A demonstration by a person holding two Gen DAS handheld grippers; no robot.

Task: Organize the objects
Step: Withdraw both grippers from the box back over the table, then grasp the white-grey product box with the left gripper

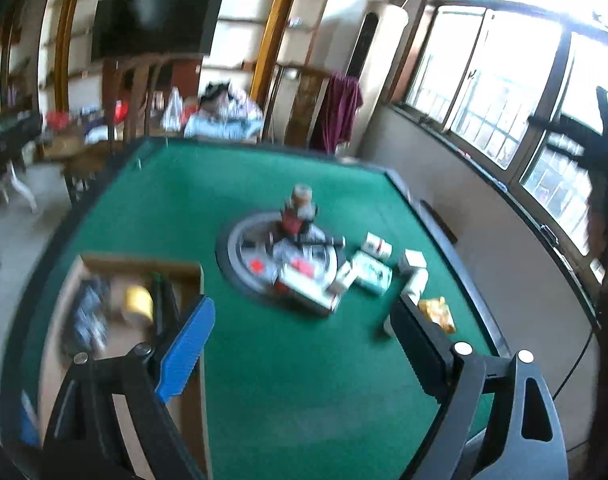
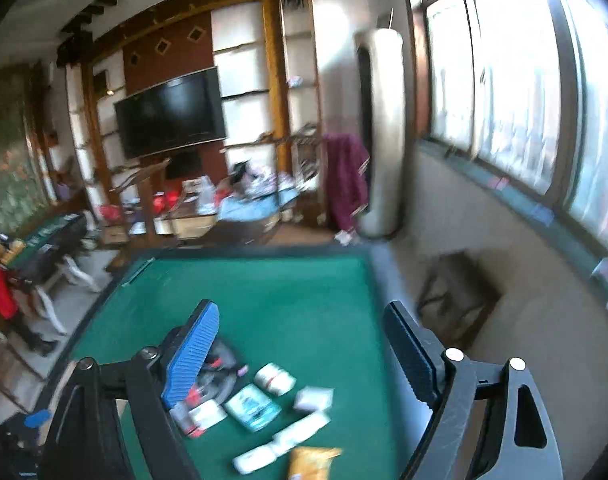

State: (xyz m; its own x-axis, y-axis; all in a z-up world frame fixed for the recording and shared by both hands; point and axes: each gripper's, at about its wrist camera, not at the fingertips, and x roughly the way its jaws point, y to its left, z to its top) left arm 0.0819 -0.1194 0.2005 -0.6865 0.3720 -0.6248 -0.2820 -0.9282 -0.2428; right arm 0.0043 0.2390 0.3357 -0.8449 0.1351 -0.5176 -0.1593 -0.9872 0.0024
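The left gripper is seen spread wide with nothing between its jaws, raised above the green table; the right gripper is likewise released and empty over the same table. The loose objects (small white boxes, a teal packet and a yellow snack bag, all blurred) are clustered beside and upon the round hub at the table's centre, where a red-and-white bottle stands upright, while a cardboard box with a yellow item inside is set at the table's left edge
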